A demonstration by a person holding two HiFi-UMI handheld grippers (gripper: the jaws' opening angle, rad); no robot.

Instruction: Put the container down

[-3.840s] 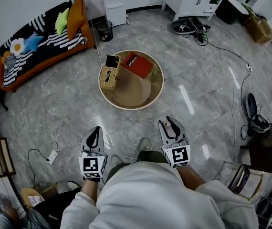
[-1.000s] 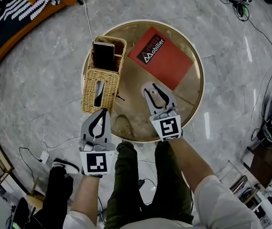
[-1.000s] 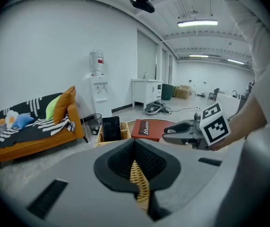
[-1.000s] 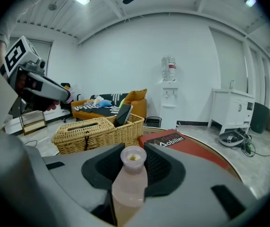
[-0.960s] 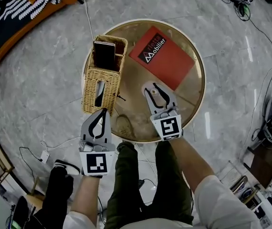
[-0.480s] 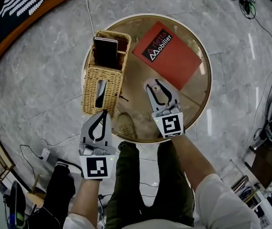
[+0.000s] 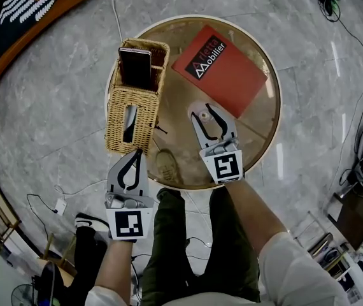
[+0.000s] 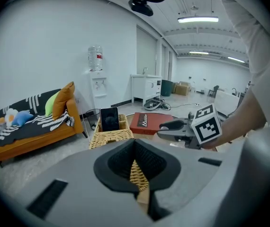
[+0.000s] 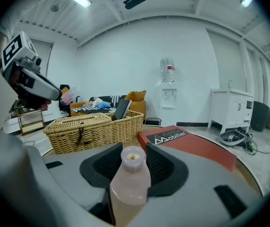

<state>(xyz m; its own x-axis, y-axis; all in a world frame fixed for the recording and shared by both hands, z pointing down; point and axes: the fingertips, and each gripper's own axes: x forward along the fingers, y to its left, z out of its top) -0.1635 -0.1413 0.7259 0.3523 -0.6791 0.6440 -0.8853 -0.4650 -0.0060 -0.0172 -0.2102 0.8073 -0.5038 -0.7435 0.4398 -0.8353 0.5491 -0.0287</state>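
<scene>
A small pale bottle (image 9: 131,178) with a round cap stands upright between the jaws of my right gripper (image 9: 132,161). Those jaws are opening, and gaps show on both sides of the cap. From the head view, the right gripper (image 7: 202,111) is over the near middle of the round wooden table (image 7: 264,132), with the bottle (image 7: 202,116) a small pale spot between its fingers. My left gripper (image 7: 135,152) hovers at the table's near left edge, just short of the wicker basket (image 7: 134,101). It is shut with nothing in it.
A red book (image 7: 218,69) lies on the table's far right, close ahead of the bottle. A dark phone (image 7: 135,67) stands in the basket's open end. An orange sofa (image 8: 31,126) and a water dispenser (image 8: 96,86) stand along the wall. Cables (image 7: 114,18) trail over the floor.
I have walked up to the table and brought the right gripper over it. Over the last half second the right jaws have spread wider around the bottle. The left gripper stays shut.
</scene>
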